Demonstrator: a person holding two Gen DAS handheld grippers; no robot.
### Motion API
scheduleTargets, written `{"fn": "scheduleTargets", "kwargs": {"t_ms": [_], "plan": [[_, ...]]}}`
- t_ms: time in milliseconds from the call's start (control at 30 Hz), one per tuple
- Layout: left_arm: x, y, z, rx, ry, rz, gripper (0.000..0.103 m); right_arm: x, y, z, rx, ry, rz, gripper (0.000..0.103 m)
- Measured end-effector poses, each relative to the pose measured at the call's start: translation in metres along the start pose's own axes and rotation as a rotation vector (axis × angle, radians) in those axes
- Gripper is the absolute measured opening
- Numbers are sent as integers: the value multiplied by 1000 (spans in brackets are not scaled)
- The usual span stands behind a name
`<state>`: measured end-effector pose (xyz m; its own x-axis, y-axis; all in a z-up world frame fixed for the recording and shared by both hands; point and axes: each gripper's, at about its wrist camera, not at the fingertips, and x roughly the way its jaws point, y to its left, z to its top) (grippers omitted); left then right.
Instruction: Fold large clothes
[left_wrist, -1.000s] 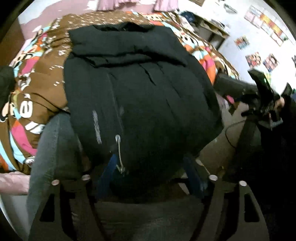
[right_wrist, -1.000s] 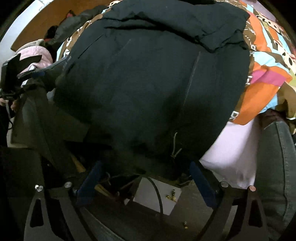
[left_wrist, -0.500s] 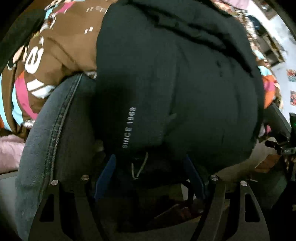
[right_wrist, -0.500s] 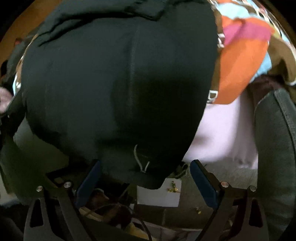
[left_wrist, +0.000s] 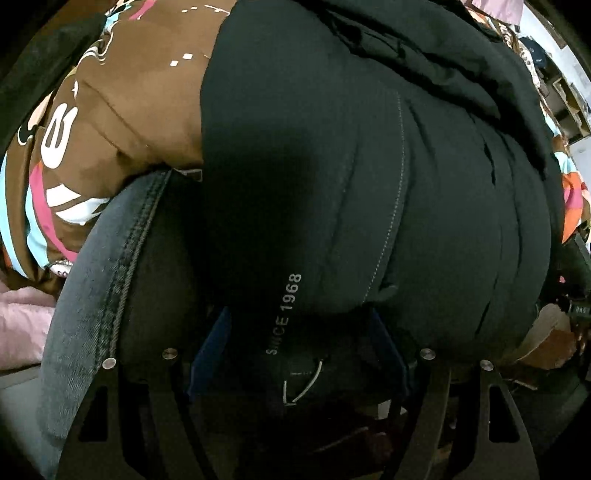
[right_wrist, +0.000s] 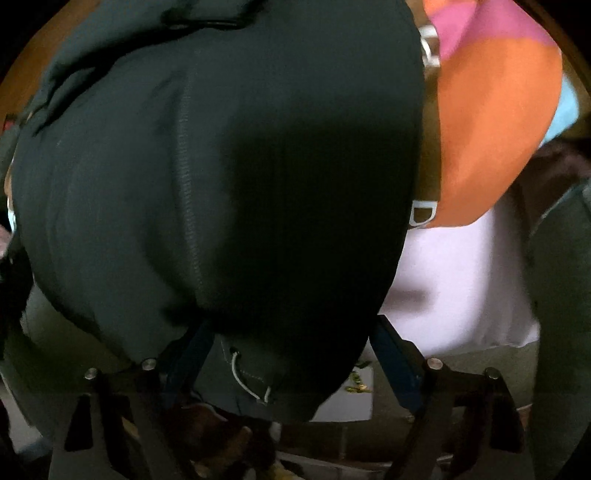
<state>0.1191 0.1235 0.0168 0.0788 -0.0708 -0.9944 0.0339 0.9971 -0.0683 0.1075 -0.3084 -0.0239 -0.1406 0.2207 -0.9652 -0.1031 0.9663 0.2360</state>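
Black jacket: padded, stitched seams, "SINCE 1968" print; hem between spread fingers of both hand-held grippers.

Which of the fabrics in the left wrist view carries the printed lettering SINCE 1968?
The black jacket, near its hem. The denim beside it shows only stitching; the brown quilt carries big white shapes.

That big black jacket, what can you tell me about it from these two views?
The black jacket looks like thick, padded fabric with stitched seams, small white "SINCE 1968" lettering and a pale drawcord at the hem. It lies spread on a colourful patterned quilt, its hem hanging over the edge. The hem sits between the open fingers of the left gripper and the right gripper.
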Motion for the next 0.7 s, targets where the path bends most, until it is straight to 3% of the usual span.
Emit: {"fn": "scheduleTargets", "kwargs": {"t_ms": [233,267,400,433,500,567,700], "plan": [[10,-10,12,-6,25,-2,68,6,-10,-9,53,11,103,66],[9,-12,11,-6,23,-7,65,6,-9,-9,49,10,119,55],[3,-9,9,-17,4,-61,32,-2,2,-15,-11,-13,132,15],[-1,-9,7,-19,-11,-66,21,-8,5,-17,-22,-21,146,12],[-12,-13,6,-12,-44,-67,14,-23,11,-21,-49,-35,192,10],[-25,-15,3,-10,-70,-84,12,-44,16,-25,-78,-62,244,9],[-55,-4,6,-77,-80,-220,10,-109,21,-25,-70,-183,369,8]]}}
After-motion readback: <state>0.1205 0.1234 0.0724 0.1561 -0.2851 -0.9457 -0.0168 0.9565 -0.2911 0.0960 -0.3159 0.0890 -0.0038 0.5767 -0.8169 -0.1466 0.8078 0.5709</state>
